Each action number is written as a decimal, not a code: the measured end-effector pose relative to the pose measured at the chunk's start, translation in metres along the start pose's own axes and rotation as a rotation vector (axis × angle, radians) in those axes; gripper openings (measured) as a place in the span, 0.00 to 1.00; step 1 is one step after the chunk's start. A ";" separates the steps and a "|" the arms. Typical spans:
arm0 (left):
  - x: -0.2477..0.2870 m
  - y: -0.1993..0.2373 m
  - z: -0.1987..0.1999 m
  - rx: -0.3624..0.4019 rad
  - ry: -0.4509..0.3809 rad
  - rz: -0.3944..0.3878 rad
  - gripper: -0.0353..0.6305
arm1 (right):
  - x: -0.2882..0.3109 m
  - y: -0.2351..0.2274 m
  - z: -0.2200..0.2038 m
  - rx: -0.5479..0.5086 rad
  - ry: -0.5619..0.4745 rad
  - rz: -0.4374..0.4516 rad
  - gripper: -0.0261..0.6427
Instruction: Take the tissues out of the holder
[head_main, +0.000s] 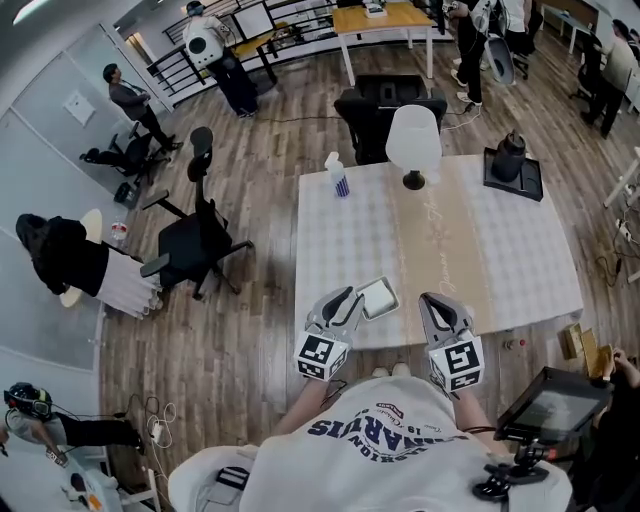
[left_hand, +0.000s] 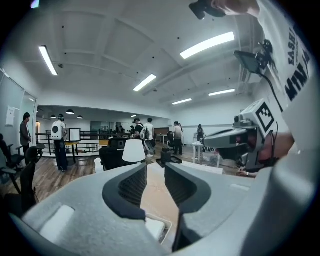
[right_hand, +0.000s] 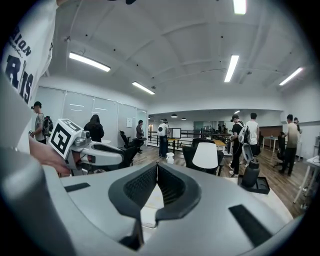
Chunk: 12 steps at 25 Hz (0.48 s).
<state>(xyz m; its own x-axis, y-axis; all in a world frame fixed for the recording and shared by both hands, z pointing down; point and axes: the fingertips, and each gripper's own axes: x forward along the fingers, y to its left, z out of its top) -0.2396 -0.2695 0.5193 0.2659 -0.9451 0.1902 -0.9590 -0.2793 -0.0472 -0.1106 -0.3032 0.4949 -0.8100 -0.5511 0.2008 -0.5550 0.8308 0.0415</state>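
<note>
Matt left hand-held gripper, wooden floor

**Site type:** open-plan office, shared workspace.

**Evidence:**
- wood-plank floor, left of the left gripper
- black swivel chair, further left on that floor
- white table under and ahead of both grippers
- second black chair past the table's far edge
- wooden-topped desk, far ahead
- black railing, far ahead and left
- ceiling strip lights, overhead
- glazed partition wall, left of the right gripper
- standing people, ahead of it
- monitor on a stand, to its right
</note>
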 end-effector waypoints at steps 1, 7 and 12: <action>0.005 0.002 -0.008 0.013 0.027 -0.009 0.20 | 0.000 -0.001 -0.002 0.004 0.003 -0.008 0.05; 0.046 0.019 -0.076 0.055 0.235 -0.052 0.33 | -0.007 -0.012 -0.010 0.016 0.019 -0.058 0.05; 0.081 0.021 -0.134 0.166 0.443 -0.143 0.43 | -0.013 -0.017 -0.014 0.021 0.034 -0.086 0.05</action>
<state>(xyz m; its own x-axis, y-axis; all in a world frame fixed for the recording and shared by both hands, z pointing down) -0.2518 -0.3291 0.6651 0.2923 -0.7423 0.6030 -0.8776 -0.4587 -0.1392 -0.0882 -0.3087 0.5052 -0.7526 -0.6170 0.2302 -0.6262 0.7786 0.0396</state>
